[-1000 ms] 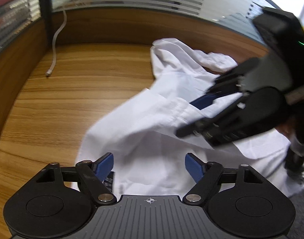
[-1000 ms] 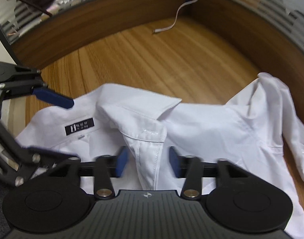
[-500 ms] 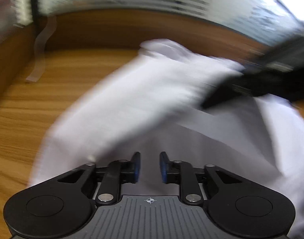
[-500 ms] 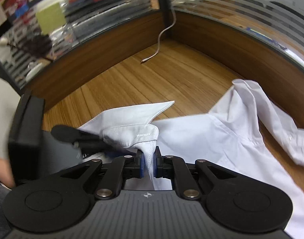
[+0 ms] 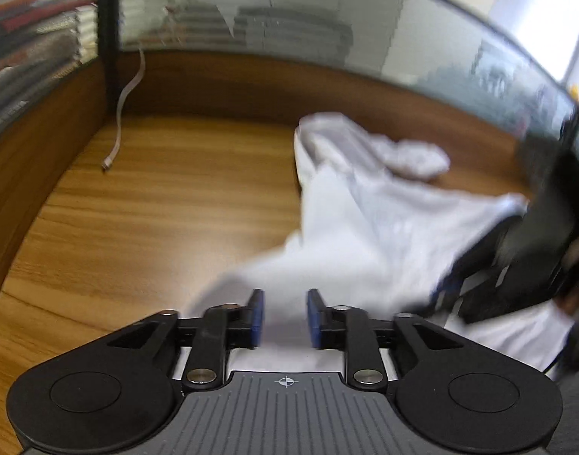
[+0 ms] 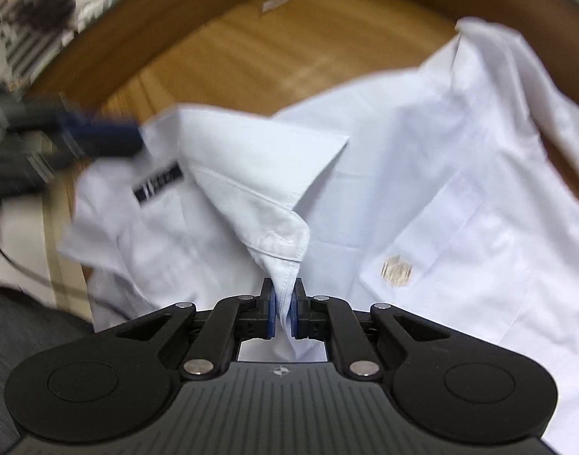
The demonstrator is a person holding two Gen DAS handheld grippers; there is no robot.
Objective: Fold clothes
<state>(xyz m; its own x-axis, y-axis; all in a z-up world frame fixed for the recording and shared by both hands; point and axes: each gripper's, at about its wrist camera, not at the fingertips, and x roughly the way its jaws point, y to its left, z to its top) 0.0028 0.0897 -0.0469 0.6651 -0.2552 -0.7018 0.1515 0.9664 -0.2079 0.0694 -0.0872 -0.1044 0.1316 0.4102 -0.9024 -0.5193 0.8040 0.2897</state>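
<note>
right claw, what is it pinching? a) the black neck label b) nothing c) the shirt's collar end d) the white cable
c: the right claw is shut on the collar end of the white shirt, with the cloth squeezed between its blue pads.
</note>
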